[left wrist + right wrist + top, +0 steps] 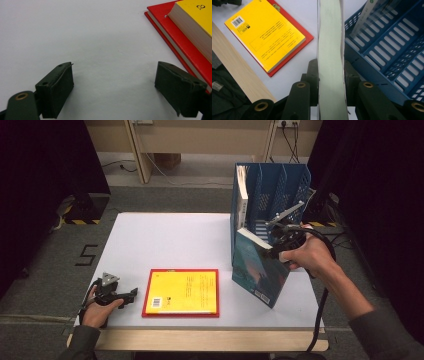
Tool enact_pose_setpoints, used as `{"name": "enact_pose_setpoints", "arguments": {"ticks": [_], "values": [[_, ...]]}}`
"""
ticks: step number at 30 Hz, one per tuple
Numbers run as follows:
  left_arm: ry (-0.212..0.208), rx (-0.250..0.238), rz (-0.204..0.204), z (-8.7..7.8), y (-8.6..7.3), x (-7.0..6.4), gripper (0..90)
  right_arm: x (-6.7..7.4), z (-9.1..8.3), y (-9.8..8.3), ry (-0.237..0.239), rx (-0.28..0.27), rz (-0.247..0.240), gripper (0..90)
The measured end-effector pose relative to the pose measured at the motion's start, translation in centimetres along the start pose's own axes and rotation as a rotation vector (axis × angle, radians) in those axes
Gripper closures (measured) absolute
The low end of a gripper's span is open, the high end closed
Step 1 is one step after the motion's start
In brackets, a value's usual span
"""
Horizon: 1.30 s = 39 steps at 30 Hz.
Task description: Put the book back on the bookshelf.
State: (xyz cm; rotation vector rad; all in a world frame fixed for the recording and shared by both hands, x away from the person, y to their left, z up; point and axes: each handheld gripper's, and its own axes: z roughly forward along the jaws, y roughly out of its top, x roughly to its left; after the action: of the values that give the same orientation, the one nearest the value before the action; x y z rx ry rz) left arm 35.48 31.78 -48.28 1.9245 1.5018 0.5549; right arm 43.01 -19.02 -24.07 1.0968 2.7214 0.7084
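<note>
Between your right gripper's (329, 82) jaws you are holding a teal-covered book (260, 267) — the pads are pressing on both covers, with the pale page block running straight up the middle of the right gripper view. You are carrying it tilted, its lower corner hanging close over the table (165, 235), and I cannot tell whether that corner is touching. The relation that matters: the blue file rack (272, 195) is standing just beyond and beside the gripper, its slotted wall nearly against the book's far cover, and its compartments are running upright. The book's long axis is leaning, so to my eye you are needing to bring it upright and in line with a free slot before lowering. A white book (242, 195) is already standing in the rack's nearest compartment.

Your left gripper (115, 82) is resting low over the bare white table, jaws standing wide apart with nothing between them. Just off its right jaw a yellow book (195, 15) is lying flat on a red book (185, 42) — long axes running away from the jaws. That hand is the nearer one to the stack.

As for writing, the yellow cover is showing a barcode label and lines of small print, too fine to read.
</note>
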Motion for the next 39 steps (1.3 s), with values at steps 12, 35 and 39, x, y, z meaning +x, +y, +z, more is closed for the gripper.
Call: {"name": "enact_pose_setpoints", "arguments": {"ticks": [12, 35, 39], "values": [[0.001, 0.000, 0.001, 0.0, 0.0, 0.0, 14.2, -0.9, -0.1, -1.4, 0.023, -0.016, 0.088, 72.6], [-0.002, 0.002, -0.001, 0.0, 0.0, 0.0, 14.1, -0.9, 1.6, -0.1, 0.040, 0.051, 0.099, 70.2], [-0.002, 0.002, -0.001, 0.0, 0.0, 0.0, 14.1, -1.0, 1.7, 0.0, 0.041, 0.053, 0.094, 69.9]]}}
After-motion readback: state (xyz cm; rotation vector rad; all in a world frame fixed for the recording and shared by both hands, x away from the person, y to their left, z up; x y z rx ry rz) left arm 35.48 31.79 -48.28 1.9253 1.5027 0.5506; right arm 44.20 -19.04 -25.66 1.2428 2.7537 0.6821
